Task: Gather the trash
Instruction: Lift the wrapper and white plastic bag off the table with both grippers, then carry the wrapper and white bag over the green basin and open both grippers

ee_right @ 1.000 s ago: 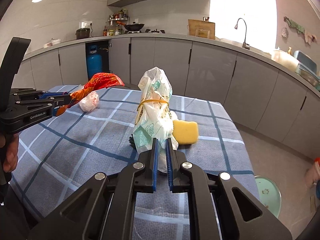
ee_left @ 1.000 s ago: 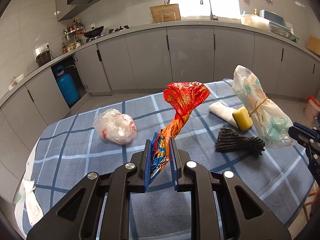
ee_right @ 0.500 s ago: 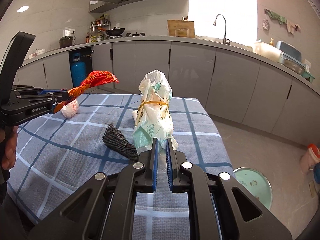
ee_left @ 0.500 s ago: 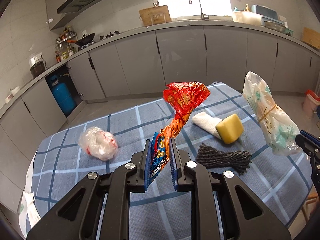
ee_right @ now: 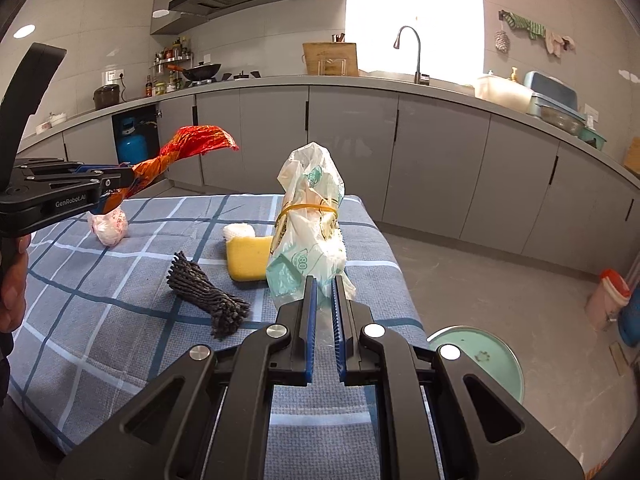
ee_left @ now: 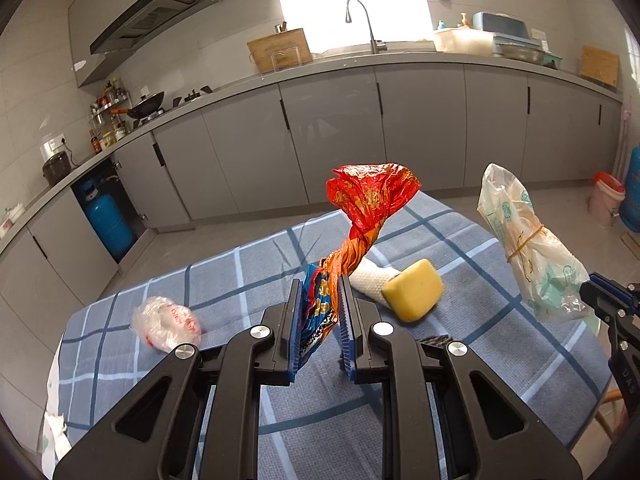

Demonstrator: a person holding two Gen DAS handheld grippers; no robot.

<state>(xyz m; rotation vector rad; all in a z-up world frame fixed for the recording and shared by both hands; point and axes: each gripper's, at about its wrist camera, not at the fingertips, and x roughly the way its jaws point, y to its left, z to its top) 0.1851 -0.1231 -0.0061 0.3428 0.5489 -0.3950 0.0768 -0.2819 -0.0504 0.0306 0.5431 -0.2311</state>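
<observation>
Blue-padded left tool (ee_left: 318, 322) clamps a red wrapper (ee_left: 368, 200), right tool (ee_right: 324, 320) a white bag (ee_right: 310, 224), both above the table edge (ee_right: 384, 240).

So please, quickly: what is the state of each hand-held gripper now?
Left hand-held gripper: closed on the twisted red wrapper.
Right hand-held gripper: closed on the rubber-banded plastic bag.
</observation>
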